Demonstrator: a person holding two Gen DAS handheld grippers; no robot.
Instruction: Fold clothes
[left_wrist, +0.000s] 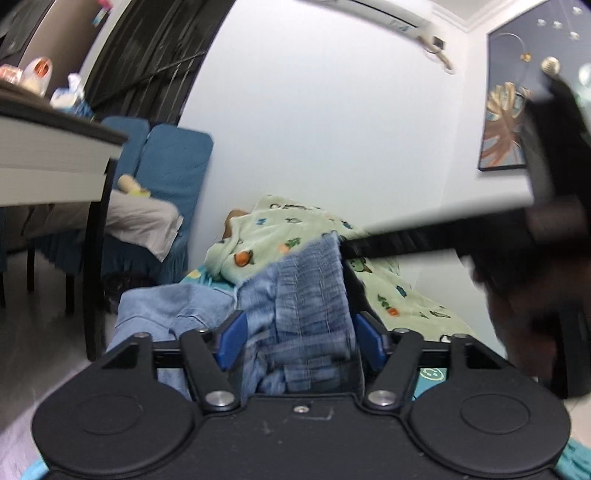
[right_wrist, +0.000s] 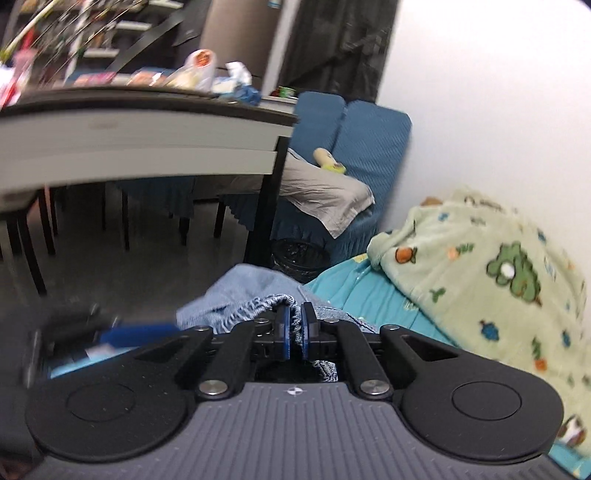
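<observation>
The blue jeans (left_wrist: 299, 317) hang in a bunch right in front of the left gripper (left_wrist: 299, 339), at 12 o'clock from it. Its two blue fingers (left_wrist: 232, 339) stand wide apart with the cloth filling the gap between them, so this gripper looks open — the cloth lies in it but I cannot see it being squeezed. The right gripper (right_wrist: 294, 330) is pinched tight on the stretchy waist edge of the jeans (right_wrist: 273, 301), with only a thin fold of cloth between its blue pads (right_wrist: 283, 332). In the left view the right gripper (left_wrist: 546, 206) shows as a dark blurry shape at 2 o'clock, up high, and the jeans run up toward it. So the long way of the jeans goes from the left gripper, low and near, up to the right one. The rest of the jeans spill down at 9 o'clock onto the light blue bed sheet (right_wrist: 369, 295). A green blanket (right_wrist: 491, 266) with little animals lies behind, at 1 o'clock in the left view and 3 o'clock in the right view. I think the next move needs the left gripper to close on the cloth, since it is the nearer one to the loose part — then both can pull the jeans flat. Farther off, at 10 o'clock, stands a table (right_wrist: 147, 140) with bags and packets on top, and under its corner sits a dark bin (right_wrist: 301, 254); I cannot tell what is in it.
</observation>
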